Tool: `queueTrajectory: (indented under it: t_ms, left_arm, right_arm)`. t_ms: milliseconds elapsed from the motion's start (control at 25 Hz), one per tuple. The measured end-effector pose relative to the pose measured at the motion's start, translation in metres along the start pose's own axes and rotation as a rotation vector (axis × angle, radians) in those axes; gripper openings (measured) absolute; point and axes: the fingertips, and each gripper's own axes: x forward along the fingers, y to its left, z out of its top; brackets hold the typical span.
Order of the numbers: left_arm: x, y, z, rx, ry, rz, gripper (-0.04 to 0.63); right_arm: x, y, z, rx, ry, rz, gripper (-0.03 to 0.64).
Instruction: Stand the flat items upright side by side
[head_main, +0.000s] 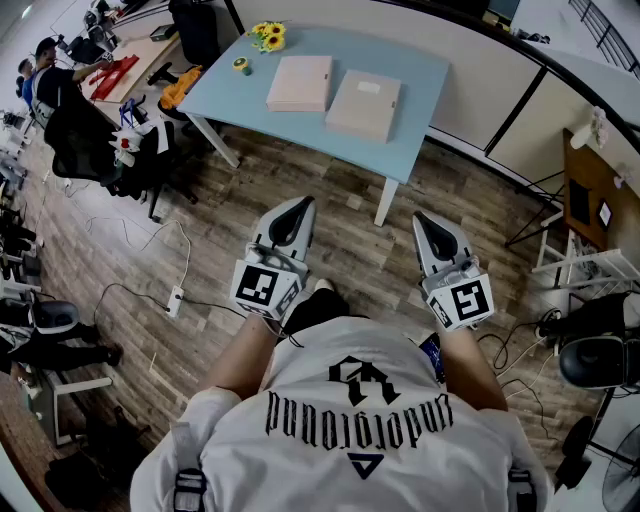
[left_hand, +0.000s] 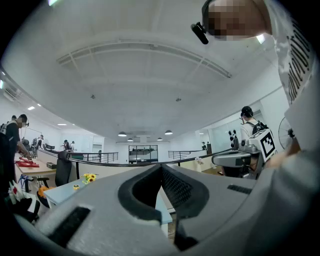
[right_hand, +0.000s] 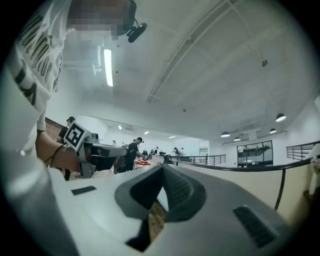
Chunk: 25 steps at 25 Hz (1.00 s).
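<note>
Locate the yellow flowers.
In the head view, yellow flowers sit at the blue table's far-left corner, beside a small roll, left of the flat boxes.

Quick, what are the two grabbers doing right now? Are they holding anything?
Left gripper: closed, holding nothing.
Right gripper: closed, holding nothing.

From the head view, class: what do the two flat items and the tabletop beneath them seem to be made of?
The left flat item and right flat item: probably matte cardboard, pale pink and tan, no shine. The tabletop: likely laminate or painted board, smooth, even pale blue.
</note>
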Motion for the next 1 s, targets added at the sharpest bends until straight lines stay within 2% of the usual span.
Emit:
queueTrajectory:
  t_ms: [760, 1000]
  left_arm:
    - [0.014, 0.015, -0.004, -0.026, -0.014, -0.031, 0.006]
    - [0.02, 0.024, -0.01, -0.032, 0.0, -0.037, 0.006]
  right_arm:
    - [0.026, 0.009, -0.007, -0.013, 0.016, 0.013, 0.005]
    - [0.038, 0.006, -0.011, 0.019, 0.015, 0.023, 0.006]
